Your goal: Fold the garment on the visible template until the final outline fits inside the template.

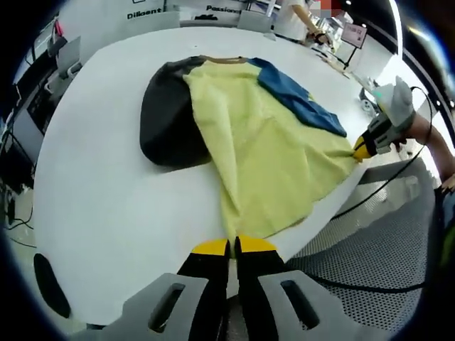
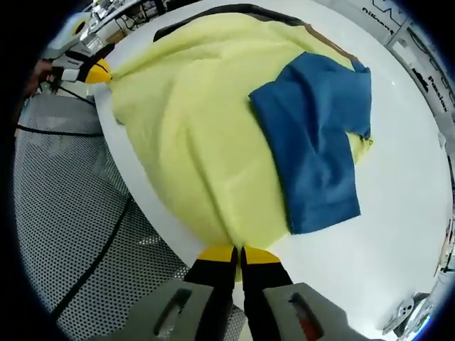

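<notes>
Garment (image 1: 270,156), yellow with blue sleeve, lies spread; left claw (image 1: 234,246) and right claw (image 2: 238,251) each pinch its hem.

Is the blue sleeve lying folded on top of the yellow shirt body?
Yes, the blue sleeve lies folded over the yellow shirt on the table.

A lab or office: white table (image 1: 106,206), cluttered desks (image 1: 334,32), wall lettering (image 1: 146,13).

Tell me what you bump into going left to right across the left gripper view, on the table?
Bare white table → black template → yellow garment → blue sleeve → right gripper pinching the garment's corner.
</notes>
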Action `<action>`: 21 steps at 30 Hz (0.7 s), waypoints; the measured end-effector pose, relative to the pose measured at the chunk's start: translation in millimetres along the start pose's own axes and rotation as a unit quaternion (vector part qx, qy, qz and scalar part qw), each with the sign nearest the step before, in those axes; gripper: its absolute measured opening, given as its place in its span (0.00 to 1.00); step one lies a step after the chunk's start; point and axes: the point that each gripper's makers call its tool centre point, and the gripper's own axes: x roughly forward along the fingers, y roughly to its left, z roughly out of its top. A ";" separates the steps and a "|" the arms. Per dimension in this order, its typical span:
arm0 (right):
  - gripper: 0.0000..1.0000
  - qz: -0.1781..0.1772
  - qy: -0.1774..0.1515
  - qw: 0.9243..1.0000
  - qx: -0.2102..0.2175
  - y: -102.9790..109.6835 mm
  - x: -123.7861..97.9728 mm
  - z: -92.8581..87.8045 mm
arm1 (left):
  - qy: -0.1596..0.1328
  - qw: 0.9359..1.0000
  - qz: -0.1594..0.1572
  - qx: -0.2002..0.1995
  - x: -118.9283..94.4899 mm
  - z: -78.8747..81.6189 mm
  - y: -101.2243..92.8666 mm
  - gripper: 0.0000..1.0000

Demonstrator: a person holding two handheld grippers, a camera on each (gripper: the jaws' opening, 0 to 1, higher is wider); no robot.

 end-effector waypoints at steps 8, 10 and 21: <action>0.00 -0.001 0.003 1.000 0.013 -3.9 -0.9 -4.1 | 0.010 1.000 0.002 -0.014 0.0 -6.0 3.9 0.00; 0.00 -0.004 0.006 1.000 0.010 -4.7 -1.4 -5.2 | 0.013 1.000 0.003 -0.014 0.6 -6.2 3.6 0.00; 0.00 -0.018 0.021 0.999 0.040 -12.7 -2.3 -12.8 | 0.032 0.997 0.003 -0.067 -1.1 -12.5 -0.5 0.00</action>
